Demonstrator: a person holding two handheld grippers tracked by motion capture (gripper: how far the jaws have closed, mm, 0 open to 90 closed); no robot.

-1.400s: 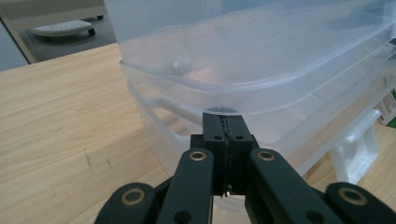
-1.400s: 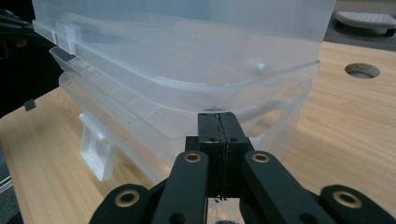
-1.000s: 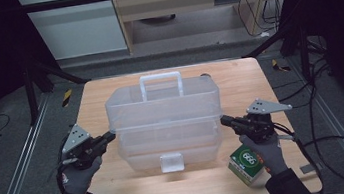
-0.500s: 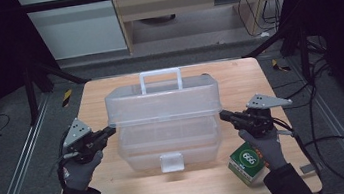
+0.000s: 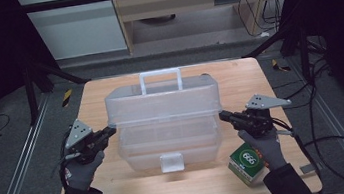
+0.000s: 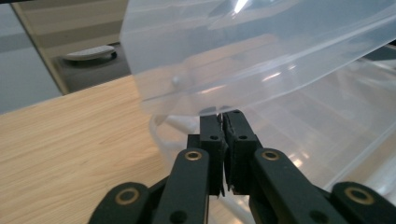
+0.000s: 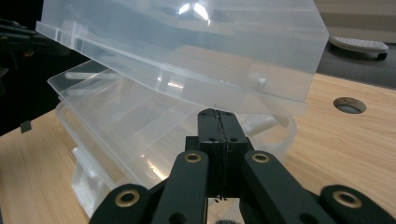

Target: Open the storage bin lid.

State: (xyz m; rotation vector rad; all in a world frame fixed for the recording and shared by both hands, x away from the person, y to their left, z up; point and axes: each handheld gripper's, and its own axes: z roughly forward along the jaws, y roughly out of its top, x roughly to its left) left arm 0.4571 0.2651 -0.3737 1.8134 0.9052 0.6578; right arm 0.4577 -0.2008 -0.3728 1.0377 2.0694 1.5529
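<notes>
A clear plastic tiered storage box (image 5: 169,145) with a white carry handle (image 5: 159,73) stands on the wooden table (image 5: 238,75). Its top tier (image 5: 163,100) is raised and tilted above the lower trays. My left gripper (image 5: 109,131) has its tips under the left end of the top tier (image 6: 243,51). The left gripper (image 6: 223,114) has just been opening by a sliver; its jaws stand almost together with nothing between them. My right gripper (image 5: 223,115) sits under the right end. The right gripper (image 7: 219,113) is shut and empty, touching the tier's lower edge (image 7: 196,98).
A green and white carton (image 5: 247,160) lies on the table by my right hand. A white latch (image 5: 172,161) is on the box's front. There is a round hole (image 7: 349,105) in the tabletop. Black frame posts and cables surround the table.
</notes>
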